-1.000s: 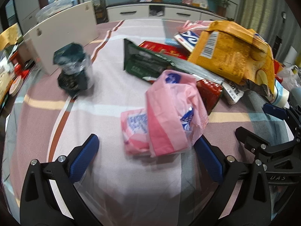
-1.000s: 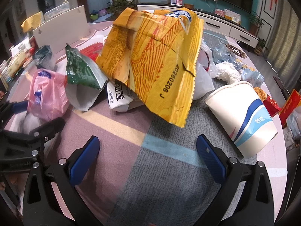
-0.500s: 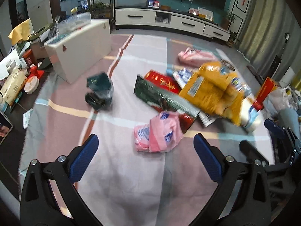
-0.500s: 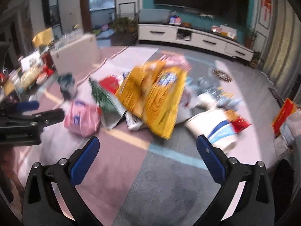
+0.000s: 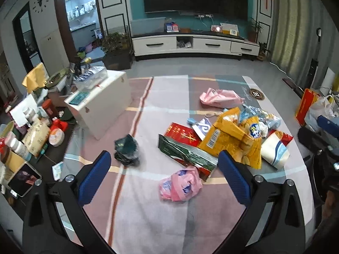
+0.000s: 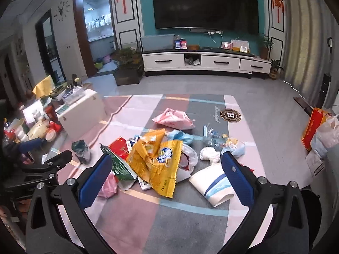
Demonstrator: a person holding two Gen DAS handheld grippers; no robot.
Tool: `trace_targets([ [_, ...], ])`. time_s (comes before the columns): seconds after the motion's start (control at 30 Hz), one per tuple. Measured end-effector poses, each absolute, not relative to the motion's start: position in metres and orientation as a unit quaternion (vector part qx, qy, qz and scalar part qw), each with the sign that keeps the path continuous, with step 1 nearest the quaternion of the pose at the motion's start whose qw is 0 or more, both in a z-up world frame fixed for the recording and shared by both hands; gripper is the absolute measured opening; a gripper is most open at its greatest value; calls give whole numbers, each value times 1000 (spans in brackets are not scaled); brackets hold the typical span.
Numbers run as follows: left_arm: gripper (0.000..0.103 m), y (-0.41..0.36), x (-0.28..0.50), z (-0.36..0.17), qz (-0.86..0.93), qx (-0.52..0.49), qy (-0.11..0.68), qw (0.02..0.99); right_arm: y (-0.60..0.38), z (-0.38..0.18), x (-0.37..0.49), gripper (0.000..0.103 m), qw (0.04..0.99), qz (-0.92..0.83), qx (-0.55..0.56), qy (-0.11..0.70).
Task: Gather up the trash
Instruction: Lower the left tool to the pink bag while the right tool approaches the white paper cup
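Both hand-held grippers are now raised high above the rug, where 1 second ago they hung low and close over the trash. The left hand-held gripper [image 5: 164, 174] has its 2 blue fingers wide apart and holds nothing. The right hand-held gripper [image 6: 165, 178] is also spread open and empty.

Under the left hand-held gripper, near the front edge of the rug [image 5: 148, 222], lies the crumpled pink bag [image 5: 180, 185], which before nearly filled the space between the fingers. Just beyond it the green packet [image 5: 186, 153] touches the red packet [image 5: 182, 134]. The yellow chip bag [image 6: 156, 160] lies on top of the heap in the middle of the rug, and the paper cup [image 6: 214, 185] rests on its side just right of it. A dark green wrapper [image 5: 127, 149] sits apart, toward the left edge, near the white box [image 5: 101, 105]. A second pink bag [image 6: 173, 119] lies further back.

The pull-back means that no piece is collected yet; all trash rests on the rug. It looks like a moment to survey the heap. No bin can be seen clearly in either view, so where the trash must go is not certain.
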State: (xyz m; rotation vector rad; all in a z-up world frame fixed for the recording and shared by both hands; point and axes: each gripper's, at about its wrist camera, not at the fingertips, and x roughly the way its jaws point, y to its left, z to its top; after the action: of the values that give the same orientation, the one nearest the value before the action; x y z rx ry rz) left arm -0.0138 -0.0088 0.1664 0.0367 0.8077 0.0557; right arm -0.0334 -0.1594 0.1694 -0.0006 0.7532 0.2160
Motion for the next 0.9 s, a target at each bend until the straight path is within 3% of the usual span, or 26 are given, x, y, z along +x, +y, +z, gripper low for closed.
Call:
trace_targets([
  [0.33, 100, 6, -16, 147, -16, -55, 409, 911, -178, 145, -28, 101, 918, 78, 35, 387],
  [0.9, 100, 12, -14, 132, -18, -53, 426, 903, -202, 140, -32, 100, 918, 31, 77, 389],
])
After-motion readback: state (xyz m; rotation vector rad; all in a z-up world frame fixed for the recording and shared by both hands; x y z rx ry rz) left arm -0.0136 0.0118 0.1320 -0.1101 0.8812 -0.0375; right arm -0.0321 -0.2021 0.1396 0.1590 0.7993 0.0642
